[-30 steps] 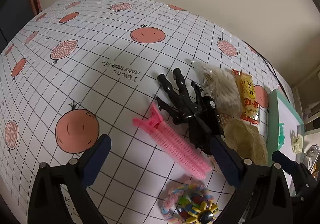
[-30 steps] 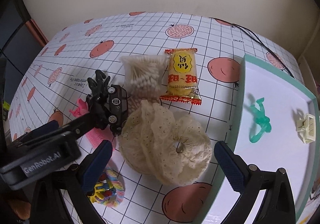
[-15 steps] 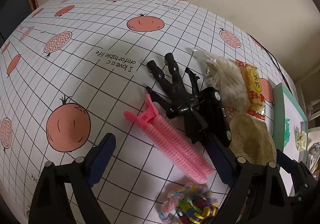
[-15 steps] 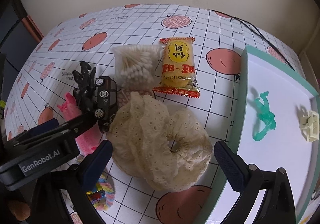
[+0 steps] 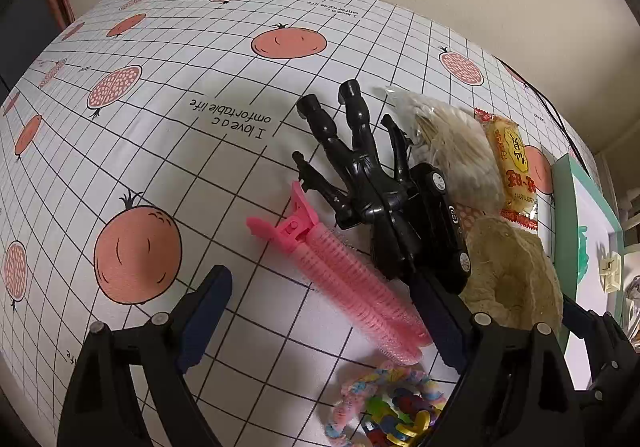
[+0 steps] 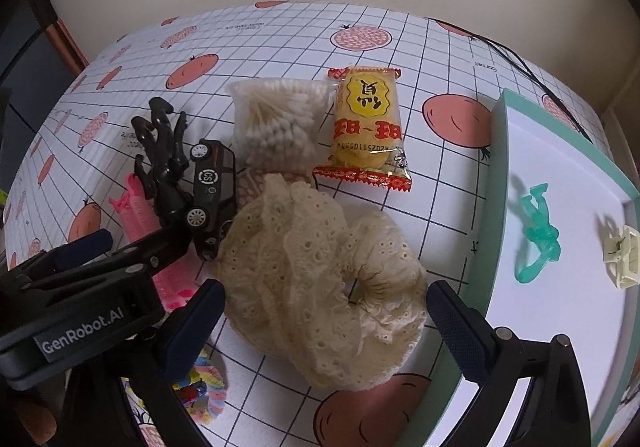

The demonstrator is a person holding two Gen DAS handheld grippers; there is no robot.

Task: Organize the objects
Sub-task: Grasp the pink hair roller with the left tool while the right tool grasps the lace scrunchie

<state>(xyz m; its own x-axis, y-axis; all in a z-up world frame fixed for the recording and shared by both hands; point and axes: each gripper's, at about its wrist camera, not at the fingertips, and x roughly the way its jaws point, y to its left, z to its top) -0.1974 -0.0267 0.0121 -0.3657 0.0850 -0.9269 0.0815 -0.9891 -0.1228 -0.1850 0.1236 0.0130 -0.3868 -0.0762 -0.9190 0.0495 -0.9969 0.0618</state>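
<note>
— Both tongs are seen spread wide with nothing clamped. How are they placed?

— Over a grid-printed tablecloth (image 5: 200, 151) with orange fruit motifs. The left gripper (image 5: 324, 311), with matte black arms and dark blue padded fingertips (image 5: 208, 311), is held low over a pink hair clip (image 5: 344, 271). The right gripper (image 6: 324, 323) is poised over a cream scrunchie (image 6: 320, 279).

— What is laid out, from the left?

— In the left wrist view, the ribbed, tube-shaped pink clip with its hinged plastic handle is seen first, lying diagonally. A glossy black plastic figure (image 5: 356, 171) with jointed limbs is set just beside it, touching a shiny black toy car (image 5: 436, 231) that lies on its side. Near the bottom edge, a pastel braided band with coloured beads (image 5: 388, 407) is partly cut off.

— And further right?

— A clear crinkled bag of cotton swabs (image 6: 280, 123) is found beyond the car, with a yellow foil snack packet (image 6: 368, 127), red along its serrated ends, just beside it. The scrunchie, ruffled eyelet lace gathered into a ring, lies nearer the camera, against the car.

— Is anything already sorted?

— At the far right, a flat white tray with a mint-green rim (image 6: 492, 183) is seen. On it, a translucent green plastic figure (image 6: 536, 235) lies near a small cream claw clip (image 6: 620, 259), the two apart.
</note>
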